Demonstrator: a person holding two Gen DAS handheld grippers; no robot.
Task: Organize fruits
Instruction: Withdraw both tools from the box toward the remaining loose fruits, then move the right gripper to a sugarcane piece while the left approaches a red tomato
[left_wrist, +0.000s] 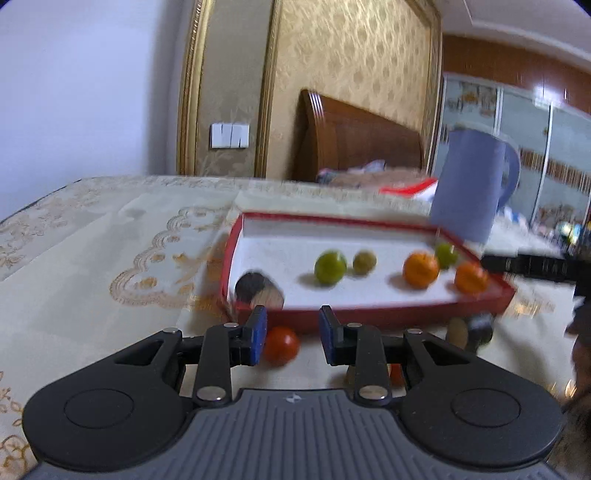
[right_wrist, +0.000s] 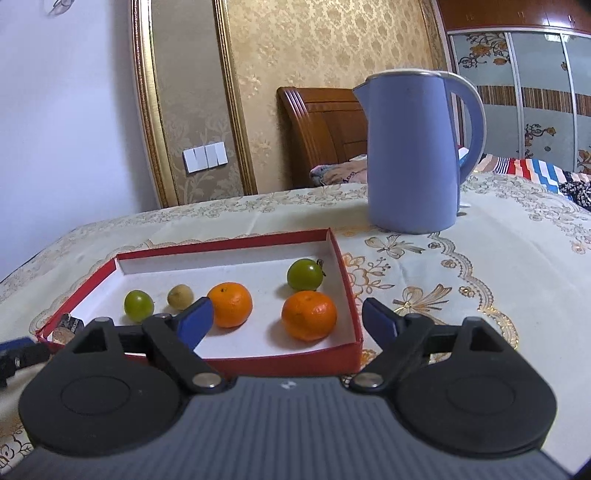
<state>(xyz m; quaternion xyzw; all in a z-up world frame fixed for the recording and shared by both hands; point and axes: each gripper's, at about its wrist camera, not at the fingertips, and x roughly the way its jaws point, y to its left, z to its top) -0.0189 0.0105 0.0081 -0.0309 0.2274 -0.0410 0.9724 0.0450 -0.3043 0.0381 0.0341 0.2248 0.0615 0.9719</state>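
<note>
A red tray (right_wrist: 347, 280) with a white floor holds two oranges (right_wrist: 309, 314) (right_wrist: 231, 304), two green fruits (right_wrist: 305, 274) (right_wrist: 138, 305) and a small yellowish fruit (right_wrist: 180, 296). My right gripper (right_wrist: 288, 308) stands open and empty over the tray's near edge, the right-hand orange just beyond its fingers. In the blurred left wrist view the tray (left_wrist: 369, 315) lies ahead. My left gripper (left_wrist: 293, 334) has its jaws drawn close with a narrow gap and nothing gripped. A small red tomato (left_wrist: 282, 347) lies on the cloth before the tray, beside the left finger.
A tall blue kettle (right_wrist: 413, 155) stands behind the tray on the embroidered tablecloth (right_wrist: 480, 266). A dark lump (left_wrist: 258, 290) sits in the tray's left near corner. More small items (left_wrist: 469, 330) lie on the cloth before the tray's right end. A bed and wardrobe are behind.
</note>
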